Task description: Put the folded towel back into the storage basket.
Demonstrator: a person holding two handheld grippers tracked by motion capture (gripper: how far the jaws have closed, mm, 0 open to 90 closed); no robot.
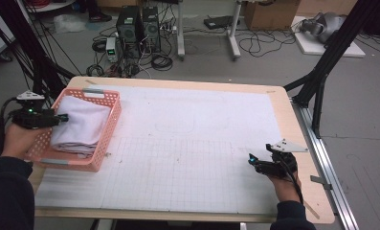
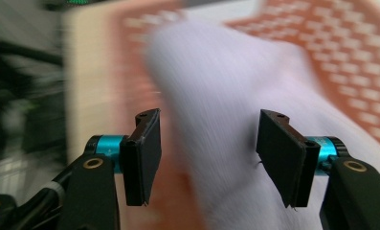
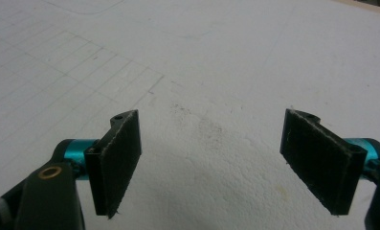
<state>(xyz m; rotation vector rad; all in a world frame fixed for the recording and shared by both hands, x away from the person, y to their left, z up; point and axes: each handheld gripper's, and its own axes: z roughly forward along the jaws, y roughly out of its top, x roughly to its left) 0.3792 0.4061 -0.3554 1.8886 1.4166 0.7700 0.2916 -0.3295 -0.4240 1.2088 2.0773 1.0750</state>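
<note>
One pink perforated plastic basket sits at the far left corner of your bench, which is one light wooden top under a white gridded sheet. One folded white cloth lies inside the basket, filling most of it.

Two tongs in play. Your left tongs hang over the basket's left rim, tips pointing right, just above the cloth's left edge. In the left gripper view the left tongs stand apart, pads not pressing anything; the white cloth lies blurred right behind the gap, the pink basket wall behind that. Cannot tell whether the pads brush the cloth.

Your right tongs rest low over the bench's right side, well apart from the basket, tips pointing left. In the right gripper view the right tongs are spread wide, nothing between them, bare white sheet underneath.

Floor behind: two black computer towers, one cardboard box, loose cables.
</note>
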